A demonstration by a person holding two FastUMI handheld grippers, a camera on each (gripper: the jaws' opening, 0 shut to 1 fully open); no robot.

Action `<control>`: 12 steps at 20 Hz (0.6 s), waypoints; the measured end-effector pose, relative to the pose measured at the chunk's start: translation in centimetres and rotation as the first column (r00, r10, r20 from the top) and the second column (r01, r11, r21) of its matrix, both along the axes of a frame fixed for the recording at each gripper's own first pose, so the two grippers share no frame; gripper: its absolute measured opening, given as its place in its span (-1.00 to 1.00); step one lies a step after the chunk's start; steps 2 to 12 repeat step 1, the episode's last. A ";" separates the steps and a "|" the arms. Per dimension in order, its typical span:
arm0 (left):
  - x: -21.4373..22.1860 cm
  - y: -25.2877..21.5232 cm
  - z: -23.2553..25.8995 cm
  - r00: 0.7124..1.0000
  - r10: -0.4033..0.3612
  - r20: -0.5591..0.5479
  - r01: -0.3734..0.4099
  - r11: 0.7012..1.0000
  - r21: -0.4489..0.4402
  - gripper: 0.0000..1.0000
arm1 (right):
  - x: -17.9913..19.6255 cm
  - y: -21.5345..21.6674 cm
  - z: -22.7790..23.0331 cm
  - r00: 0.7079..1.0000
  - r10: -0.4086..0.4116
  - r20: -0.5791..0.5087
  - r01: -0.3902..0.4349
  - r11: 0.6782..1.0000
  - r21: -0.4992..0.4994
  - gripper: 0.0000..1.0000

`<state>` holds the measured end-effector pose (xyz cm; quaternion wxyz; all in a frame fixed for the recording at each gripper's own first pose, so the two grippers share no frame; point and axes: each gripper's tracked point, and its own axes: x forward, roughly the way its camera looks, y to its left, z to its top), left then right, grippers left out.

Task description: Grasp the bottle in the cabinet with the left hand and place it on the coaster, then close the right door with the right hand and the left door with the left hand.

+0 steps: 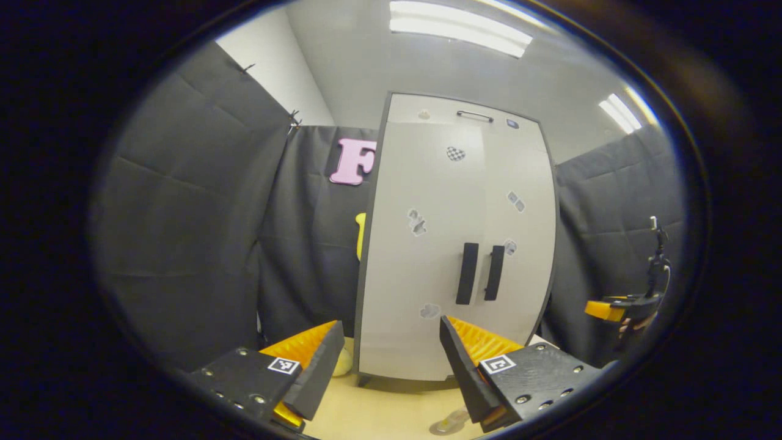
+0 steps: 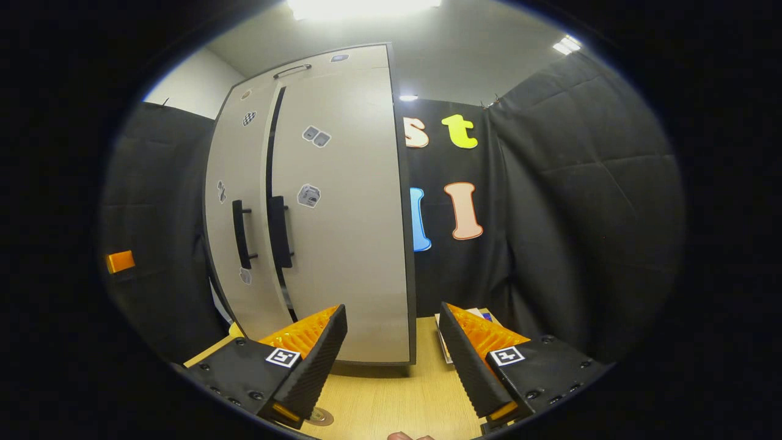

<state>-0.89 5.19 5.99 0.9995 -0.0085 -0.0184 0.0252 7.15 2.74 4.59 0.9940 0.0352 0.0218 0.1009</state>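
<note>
A tall pale cabinet (image 1: 452, 244) stands on the wooden table, with two dark handles (image 1: 480, 273) side by side at its middle. In the left gripper view both doors look flush. In the right gripper view a narrow dark slit (image 2: 273, 153) runs between the doors of the cabinet (image 2: 342, 214). What the cabinet holds is hidden. My left gripper (image 1: 390, 324) is open, apart from the cabinet front. My right gripper (image 2: 392, 308) is open too, near the cabinet's right corner. A small round coaster (image 2: 321, 417) lies on the table by its near finger; a round flat thing (image 1: 449, 421) lies below the cabinet.
Black cloth walls close in on both sides. Flat papers or books (image 2: 443, 336) lie on the table (image 2: 397, 397) right of the cabinet. A pale lump (image 1: 342, 363) sits at the cabinet's left foot. The other gripper (image 1: 617, 308), with a hand, is at the far right.
</note>
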 end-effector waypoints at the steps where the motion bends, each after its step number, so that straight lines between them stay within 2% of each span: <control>1: 0.1 -0.5 0.2 1.000 -0.009 -0.004 0.009 1.000 0.010 0.79 | 0.3 0.3 -0.1 1.000 0.007 -0.010 -0.007 1.000 0.002 0.94; 12: 0.1 -0.5 0.2 1.000 -0.009 -0.004 0.009 1.000 0.010 0.79 | 0.3 0.3 -0.1 1.000 0.007 -0.010 -0.007 1.000 0.002 0.94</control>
